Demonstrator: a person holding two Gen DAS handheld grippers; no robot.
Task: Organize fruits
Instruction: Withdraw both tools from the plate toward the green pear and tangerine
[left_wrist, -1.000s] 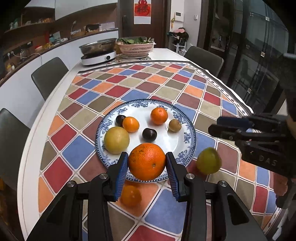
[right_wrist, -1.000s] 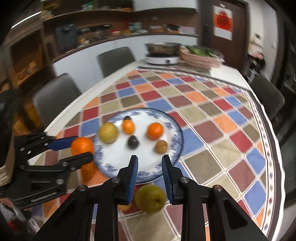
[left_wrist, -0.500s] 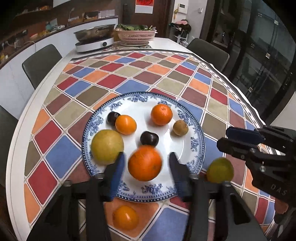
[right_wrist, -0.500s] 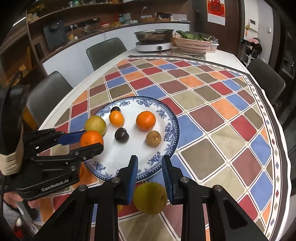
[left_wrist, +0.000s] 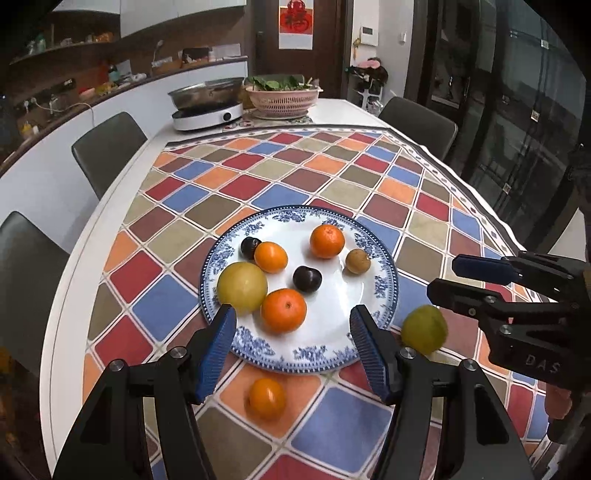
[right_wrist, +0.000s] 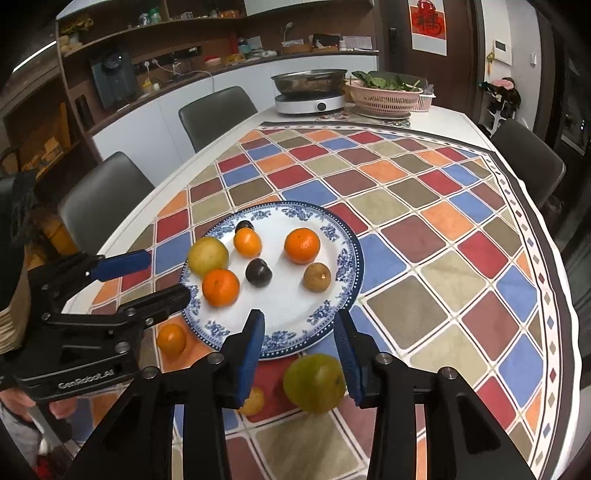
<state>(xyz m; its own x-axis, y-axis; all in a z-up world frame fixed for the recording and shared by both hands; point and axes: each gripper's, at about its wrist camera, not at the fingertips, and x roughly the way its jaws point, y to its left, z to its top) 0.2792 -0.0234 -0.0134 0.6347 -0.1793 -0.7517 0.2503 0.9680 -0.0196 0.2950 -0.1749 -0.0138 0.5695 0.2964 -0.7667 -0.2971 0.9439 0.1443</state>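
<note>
Kitchen-dining room: long white table (left_wrist: 110, 206) under a checkered tablecloth (left_wrist: 332, 177), dark chairs (right_wrist: 216, 110) around it, white counter (right_wrist: 177, 107) with wooden shelves (right_wrist: 147, 33) behind, dark glass doors (left_wrist: 509, 92) on the right.

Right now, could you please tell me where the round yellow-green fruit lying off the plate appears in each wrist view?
Left wrist view: the round yellow-green fruit is lower right, on the cloth just right of the blue-and-white patterned plate, below the right gripper.
Right wrist view: it is bottom centre, between the right gripper's open fingers, nearer the right-hand one.
Shared landmark: the patterned plate, with the fruit just outside its near rim.
</note>
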